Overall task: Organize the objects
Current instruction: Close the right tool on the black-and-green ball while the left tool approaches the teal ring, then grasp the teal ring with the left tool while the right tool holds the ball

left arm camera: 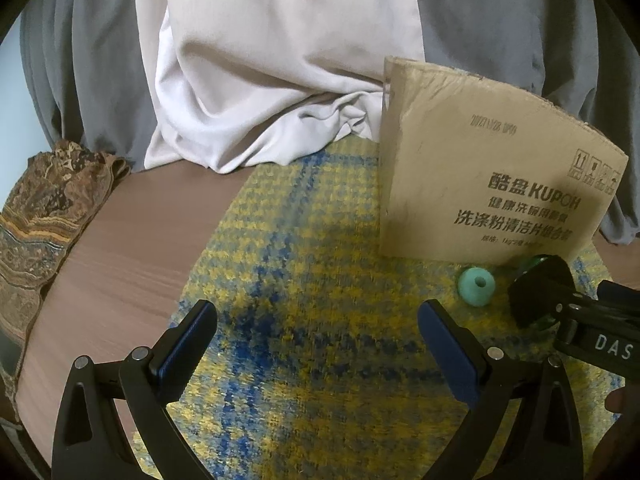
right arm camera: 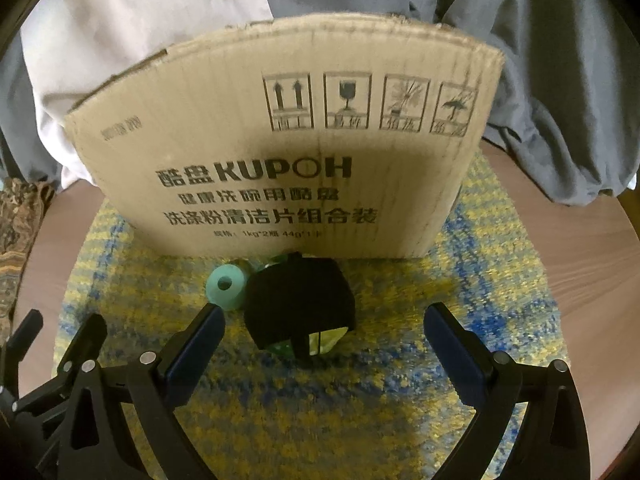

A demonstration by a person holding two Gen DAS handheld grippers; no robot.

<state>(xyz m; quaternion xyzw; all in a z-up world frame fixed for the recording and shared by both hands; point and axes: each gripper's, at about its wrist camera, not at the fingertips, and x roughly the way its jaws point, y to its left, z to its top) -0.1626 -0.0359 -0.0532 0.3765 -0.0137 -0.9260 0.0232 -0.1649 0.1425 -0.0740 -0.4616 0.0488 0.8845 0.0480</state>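
A teal spool with a hole (right arm camera: 226,286) lies on the yellow-and-blue mat (right arm camera: 400,360), touching a green glass bottle with a big black cap (right arm camera: 300,300) on its side. Both rest against the front of an upright KUPOH cardboard box (right arm camera: 288,152). My right gripper (right arm camera: 324,311) is open, its fingers either side of the bottle without touching it. In the left wrist view the spool (left arm camera: 476,284) and the black cap (left arm camera: 540,284) sit at the right, in front of the box (left arm camera: 492,184). My left gripper (left arm camera: 320,320) is open over bare mat (left arm camera: 300,240), holding nothing.
The mat lies on a round wooden table (left arm camera: 120,260). White cloth (left arm camera: 260,80) and grey cloth (right arm camera: 540,100) hang behind the box. A brown patterned fabric (left arm camera: 44,220) drapes over the table's left edge. The right gripper's body (left arm camera: 600,336) is close beside my left fingers.
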